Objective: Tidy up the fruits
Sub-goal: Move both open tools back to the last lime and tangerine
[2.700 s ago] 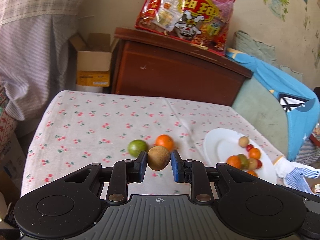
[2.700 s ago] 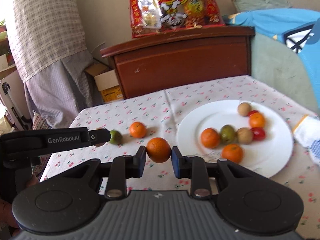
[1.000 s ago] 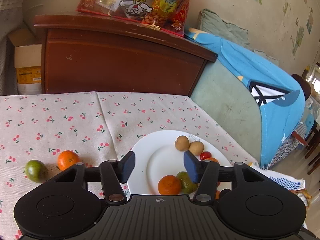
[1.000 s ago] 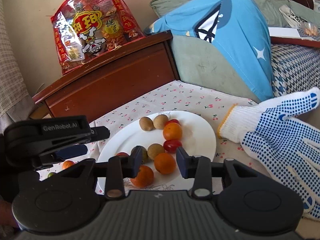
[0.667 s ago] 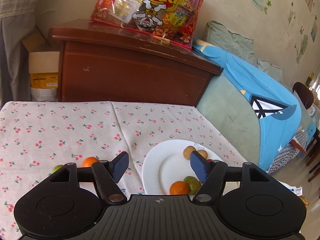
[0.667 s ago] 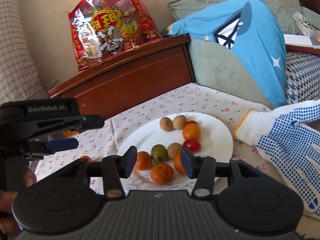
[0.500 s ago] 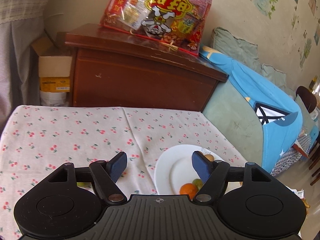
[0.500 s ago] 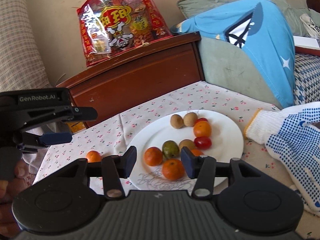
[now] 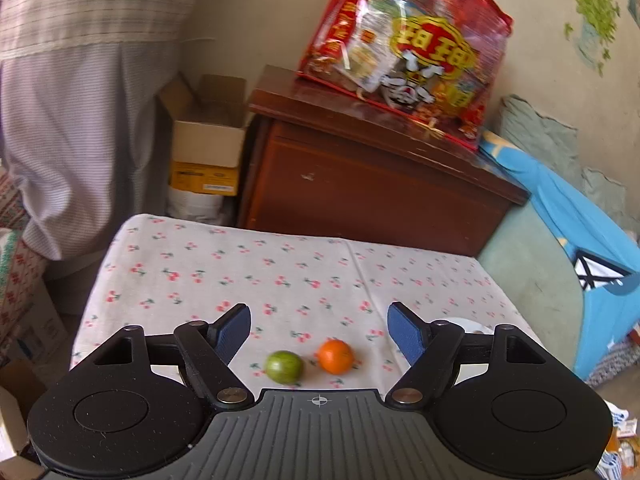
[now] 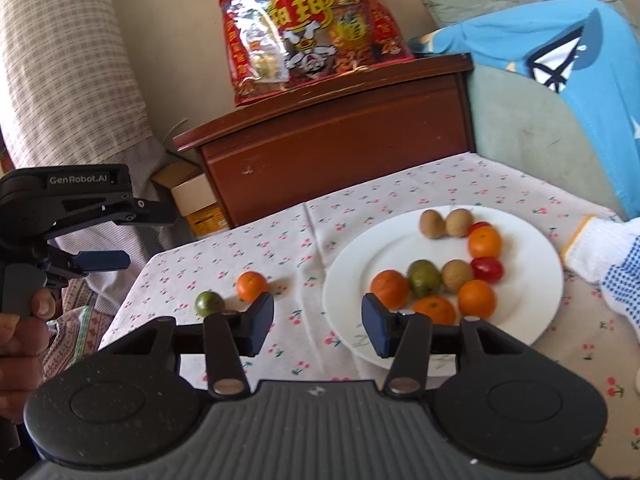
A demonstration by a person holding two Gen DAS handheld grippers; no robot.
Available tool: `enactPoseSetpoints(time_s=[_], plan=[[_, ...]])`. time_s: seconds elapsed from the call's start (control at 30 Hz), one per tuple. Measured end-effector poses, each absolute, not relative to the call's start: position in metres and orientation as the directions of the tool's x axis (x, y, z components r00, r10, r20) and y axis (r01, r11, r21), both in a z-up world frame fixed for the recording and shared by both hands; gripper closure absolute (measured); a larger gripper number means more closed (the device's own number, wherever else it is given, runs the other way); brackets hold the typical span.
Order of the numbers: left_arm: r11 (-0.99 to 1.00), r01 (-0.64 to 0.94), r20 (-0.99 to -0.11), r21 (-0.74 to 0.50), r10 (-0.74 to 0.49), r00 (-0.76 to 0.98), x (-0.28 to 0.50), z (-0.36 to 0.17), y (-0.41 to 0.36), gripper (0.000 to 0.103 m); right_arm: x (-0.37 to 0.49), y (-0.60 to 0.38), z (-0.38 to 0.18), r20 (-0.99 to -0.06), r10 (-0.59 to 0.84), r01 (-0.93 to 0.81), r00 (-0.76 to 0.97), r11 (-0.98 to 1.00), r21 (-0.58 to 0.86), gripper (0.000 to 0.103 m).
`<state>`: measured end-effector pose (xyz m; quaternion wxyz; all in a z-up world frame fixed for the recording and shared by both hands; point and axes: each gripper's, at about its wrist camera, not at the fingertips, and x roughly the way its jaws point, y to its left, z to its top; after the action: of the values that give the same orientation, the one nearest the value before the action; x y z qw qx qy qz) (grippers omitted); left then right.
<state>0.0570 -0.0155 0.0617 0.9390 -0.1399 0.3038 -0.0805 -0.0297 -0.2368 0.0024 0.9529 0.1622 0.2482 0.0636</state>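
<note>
A green fruit [image 9: 283, 366] and a small orange [image 9: 335, 356] lie side by side on the cherry-print tablecloth [image 9: 280, 272]. My left gripper [image 9: 319, 332] is open and empty, just above and behind them. In the right wrist view the same green fruit [image 10: 209, 303] and orange [image 10: 251, 286] lie left of a white plate [image 10: 532, 248] that holds several oranges, kiwis, a green fruit and cherry tomatoes. My right gripper [image 10: 318, 324] is open and empty, over the cloth by the plate's left rim. The left gripper [image 10: 102, 260] shows at the left, held by a hand.
A brown wooden cabinet [image 9: 372, 184] with a red snack bag [image 9: 408, 52] stands behind the table. A cardboard box [image 9: 208, 140] sits at its left. A blue garment [image 10: 560, 60] lies on a green seat. A dotted white glove [image 10: 612, 260] lies right of the plate.
Both grippers let go of their fruit onto the plate, opened and drew back. My left gripper has swung left from the plate to the green fruit and orange on the cloth.
</note>
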Motion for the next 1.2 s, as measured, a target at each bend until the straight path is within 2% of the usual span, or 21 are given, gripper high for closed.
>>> enactPoseSetpoints(time_s=[0.23, 0.6, 0.93, 1.2], plan=[[0.952, -0.008, -0.580, -0.307, -0.180, 0.795, 0.056, 0.046, 0.005, 0.027, -0.011, -0.224, -0.008, -0.475, 0.252, -0.075, 0.843, 0.930, 0.360, 0.054], [0.933, -0.174, -0.695, -0.315, -0.102, 0.712, 0.061, 0.012, 0.028, 0.027, 0.030, -0.198, -0.016, -0.486, 0.309, -0.152, 0.817, 0.929, 0.337, 0.055], [0.925, -0.205, -0.693, -0.320, -0.081, 0.717, 0.062, 0.010, 0.031, 0.027, 0.065, -0.182, -0.020, -0.477, 0.339, -0.210, 0.811, 0.930, 0.303, 0.055], [0.928, -0.193, -0.693, -0.318, -0.089, 0.715, 0.063, 0.007, 0.027, 0.027, 0.079, -0.176, -0.029, -0.508, 0.325, -0.199, 0.798, 0.937, 0.287, 0.067]])
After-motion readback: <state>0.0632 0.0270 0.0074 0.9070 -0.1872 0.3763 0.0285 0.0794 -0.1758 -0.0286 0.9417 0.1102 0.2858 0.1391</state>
